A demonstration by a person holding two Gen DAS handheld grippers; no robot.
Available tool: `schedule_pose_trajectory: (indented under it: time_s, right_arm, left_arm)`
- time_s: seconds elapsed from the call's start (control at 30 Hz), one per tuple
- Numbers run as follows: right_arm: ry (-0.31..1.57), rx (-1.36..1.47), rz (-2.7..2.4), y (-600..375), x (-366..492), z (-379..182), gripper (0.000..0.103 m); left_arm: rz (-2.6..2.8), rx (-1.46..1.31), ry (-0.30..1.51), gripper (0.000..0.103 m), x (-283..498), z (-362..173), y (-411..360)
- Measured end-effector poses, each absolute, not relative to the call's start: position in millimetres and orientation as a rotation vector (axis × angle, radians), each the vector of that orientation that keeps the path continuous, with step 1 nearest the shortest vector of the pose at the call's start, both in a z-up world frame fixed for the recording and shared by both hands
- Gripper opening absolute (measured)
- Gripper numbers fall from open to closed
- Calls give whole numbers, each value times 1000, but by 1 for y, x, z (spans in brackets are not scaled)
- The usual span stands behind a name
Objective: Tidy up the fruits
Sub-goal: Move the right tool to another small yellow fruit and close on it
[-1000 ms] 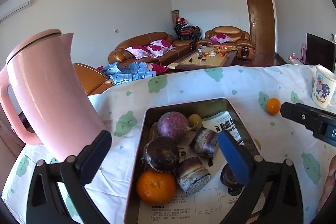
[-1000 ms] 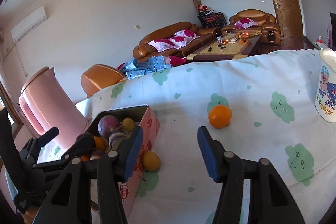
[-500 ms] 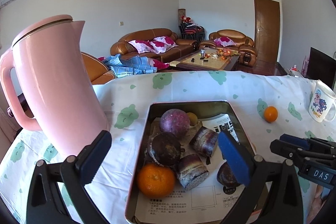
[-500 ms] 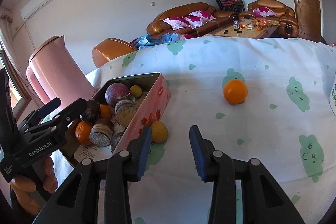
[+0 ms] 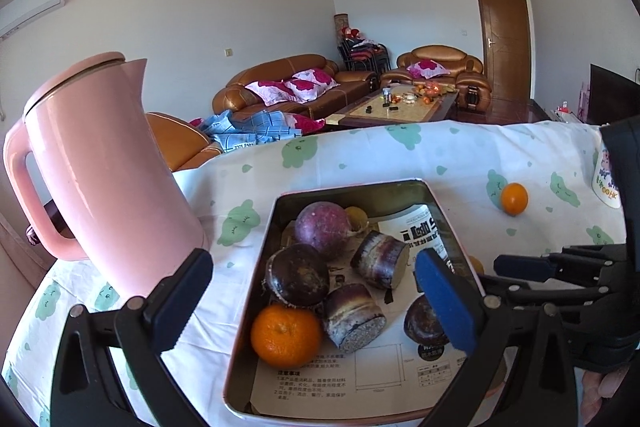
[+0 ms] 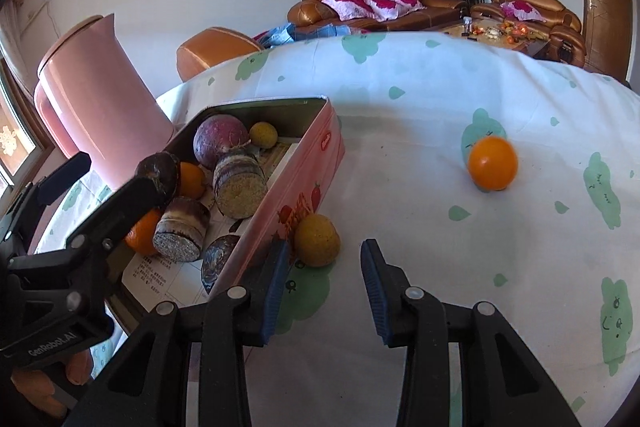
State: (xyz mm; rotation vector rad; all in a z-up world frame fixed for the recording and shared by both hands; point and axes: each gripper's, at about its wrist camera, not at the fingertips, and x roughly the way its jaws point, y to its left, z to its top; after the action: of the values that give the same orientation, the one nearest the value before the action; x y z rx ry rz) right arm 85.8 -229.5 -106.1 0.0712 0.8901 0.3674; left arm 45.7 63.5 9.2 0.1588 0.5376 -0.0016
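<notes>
An open pink tin (image 5: 352, 187) holds a purple round fruit (image 5: 322, 229), two dark passion fruits, two cut sugar-cane pieces (image 5: 380, 259), a mandarin (image 5: 286, 333) and a small yellow fruit (image 5: 356, 217). My left gripper (image 5: 312, 291) hovers wide open over the tin, gripping nothing. Outside the tin's wall (image 6: 304, 183), a yellow fruit (image 6: 316, 239) lies on the cloth. My right gripper (image 6: 324, 281) points down just short of it, its jaws narrow but apart, with nothing between the pads. An orange (image 6: 493, 163) sits further out on the cloth.
A tall pink kettle (image 5: 108, 179) stands left of the tin, close to my left finger. A printed mug (image 5: 606, 179) is at the table's right, half hidden behind the right gripper. The table carries a white cloth with green patches. A hand holds the left gripper.
My right gripper has sunk and swung toward the yellow fruit beside the tin, and its jaws have narrowed. The left gripper has stayed over the tin.
</notes>
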Motion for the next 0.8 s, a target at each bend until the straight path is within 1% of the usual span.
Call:
schedule_pose_trajectory:
  time_s: [0.1,0.2,0.3,0.37,0.63,0.8]
  right_arm:
    - [894,98,394,-235,93,-107,38]
    - [896,63,399,-234,103,-107,38]
    - [912,53,409,-233,111,-107,34]
    - [911,36,397,-233,113,-106,28]
    - [899,24,344,-237,102,-102,27]
    - [810,113,282,-267,91,-88,27]
  left_arm:
    - [7,141,538,103,47,10,69]
    - [17,132,533,103,47,12,71]
    - [18,128,536,103,48,11,72]
    - [17,128,541,103,50,9,72]
    - [6,146,545,103,54,2,65]
    - [7,153,536,103,51,-1,56]
